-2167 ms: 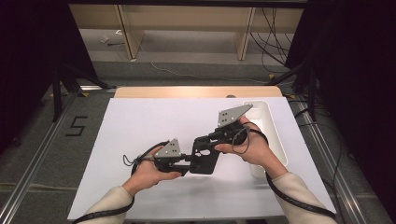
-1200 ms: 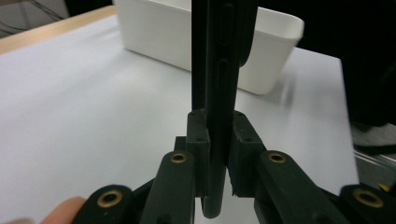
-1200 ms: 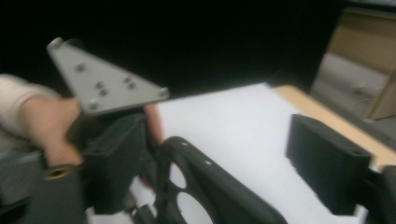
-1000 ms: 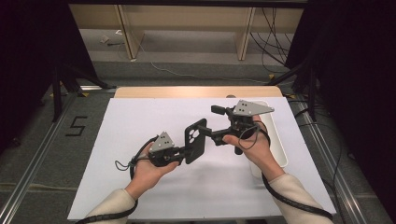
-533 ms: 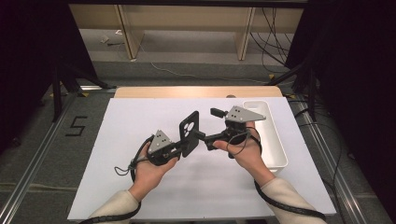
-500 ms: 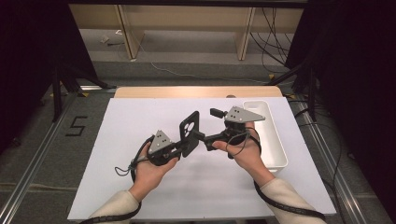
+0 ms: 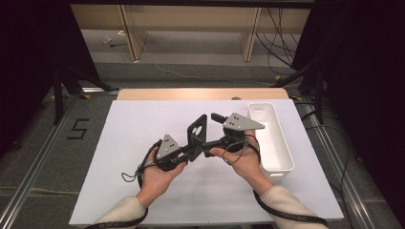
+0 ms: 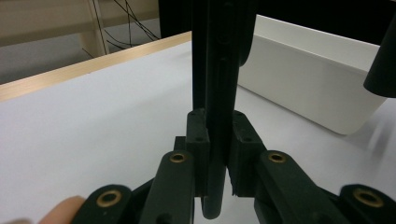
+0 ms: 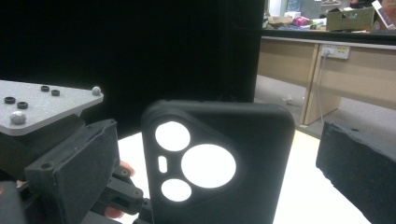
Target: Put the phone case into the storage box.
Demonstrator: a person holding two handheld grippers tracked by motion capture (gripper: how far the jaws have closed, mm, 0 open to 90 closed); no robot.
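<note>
A black phone case point(image 7: 197, 131) with round camera cut-outs stands upright above the white table. My left gripper point(image 7: 192, 152) is shut on its lower edge, and in the left gripper view both pads clamp the thin case point(image 8: 219, 70) edge-on. My right gripper point(image 7: 213, 134) faces the case from the right. Its jaws have just been opening and now stand wide apart. In the right gripper view the case point(image 9: 219, 158) sits between its two jaws, touching neither.
A long white tray point(image 7: 286, 152) lies along the table's right side, close behind the right hand; it also shows in the left gripper view point(image 8: 317, 84). The white sheet point(image 7: 143, 119) covers the table, with a wooden strip at its far edge.
Both hands have shifted left, away from the tray. The case has swung from lying flat to standing upright in the left gripper, and the right jaws have come off it.
</note>
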